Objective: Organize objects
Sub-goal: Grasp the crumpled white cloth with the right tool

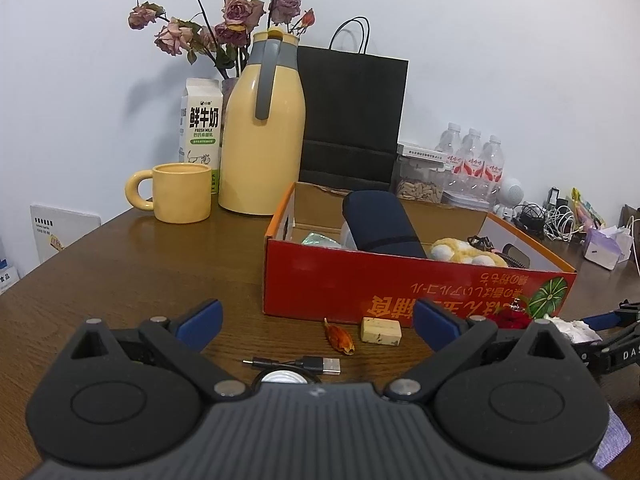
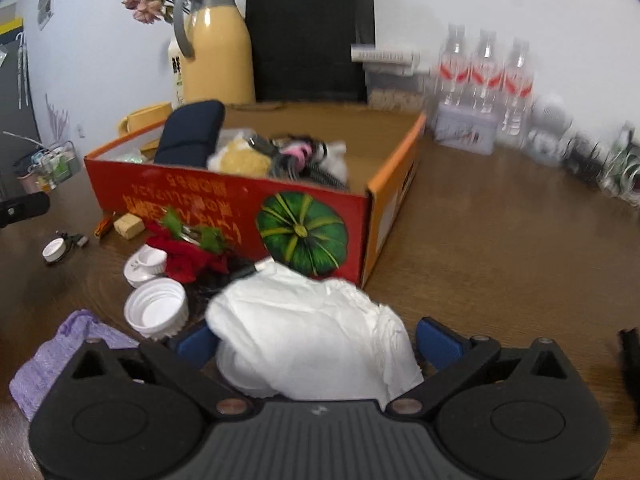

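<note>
Tissue (image 2: 312,328) lies crumpled between the wide-spread right gripper (image 2: 316,340).

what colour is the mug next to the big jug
Pale yellow, matching the jug; the mug shows best in the left wrist view.

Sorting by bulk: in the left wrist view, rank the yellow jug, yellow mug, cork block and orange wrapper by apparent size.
1. yellow jug
2. yellow mug
3. cork block and orange wrapper: look alike in size, not ranked.
They lie nearer the camera, so they may be smaller still.
</note>
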`<state>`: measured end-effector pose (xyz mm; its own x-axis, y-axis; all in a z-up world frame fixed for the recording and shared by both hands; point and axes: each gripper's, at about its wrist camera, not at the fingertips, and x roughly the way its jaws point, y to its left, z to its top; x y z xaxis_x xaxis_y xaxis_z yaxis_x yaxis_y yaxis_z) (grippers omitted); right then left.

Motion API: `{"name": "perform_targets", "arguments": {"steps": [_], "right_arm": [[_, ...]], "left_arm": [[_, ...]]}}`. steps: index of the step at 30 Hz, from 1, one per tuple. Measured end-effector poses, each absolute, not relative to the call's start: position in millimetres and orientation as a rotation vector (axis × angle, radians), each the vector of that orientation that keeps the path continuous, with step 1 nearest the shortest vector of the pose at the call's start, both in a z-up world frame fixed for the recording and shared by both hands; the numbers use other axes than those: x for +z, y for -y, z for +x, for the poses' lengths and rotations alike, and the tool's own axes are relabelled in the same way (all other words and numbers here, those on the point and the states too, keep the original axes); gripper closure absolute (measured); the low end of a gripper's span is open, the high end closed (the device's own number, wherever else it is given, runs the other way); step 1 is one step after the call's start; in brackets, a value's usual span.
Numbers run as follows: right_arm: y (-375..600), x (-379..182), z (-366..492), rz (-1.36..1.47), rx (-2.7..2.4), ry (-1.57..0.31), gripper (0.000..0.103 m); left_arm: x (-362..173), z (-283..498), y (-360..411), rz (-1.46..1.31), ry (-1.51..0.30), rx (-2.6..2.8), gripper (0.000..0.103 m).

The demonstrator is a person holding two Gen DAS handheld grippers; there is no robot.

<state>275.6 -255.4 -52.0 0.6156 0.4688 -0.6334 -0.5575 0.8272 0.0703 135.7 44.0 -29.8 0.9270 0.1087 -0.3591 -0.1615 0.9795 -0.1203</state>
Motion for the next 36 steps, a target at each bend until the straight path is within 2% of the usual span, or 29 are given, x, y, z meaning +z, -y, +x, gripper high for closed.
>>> {"name": "perform_targets", "arguments": {"steps": [2,5,13,26,29,36], "right_arm": [[257,-52,276,-0.115,0.602,-0.686,0.001],[262,-52,273,-0.089,0.608,-0.673,0.011],[259,-45,249,-0.093,0.575,-0.596,0.023],[253,-29,192,-0.066,0.411,-0.384,0.024],[246,-28,185,-0.06,0.4,-0.367,0.034],[232,-28,176,-0.072,0.418,-0.356,0.034]], "left_arm": [[-30,136,-44,-0.151,-0.363,0.14,0.0],[-30,137,-45,-0.153,-0.368,0.139,0.0],[-30,137,-45,-0.155,-0.368,0.141,0.0],[-29,134,-46,-0.157,-0.359,0.157,0.0],[-28,131,-49,-0.154,-0.384,0.174,0.0],[-28,116,-59,-0.103,-0.469,0.162,0.0]]}}
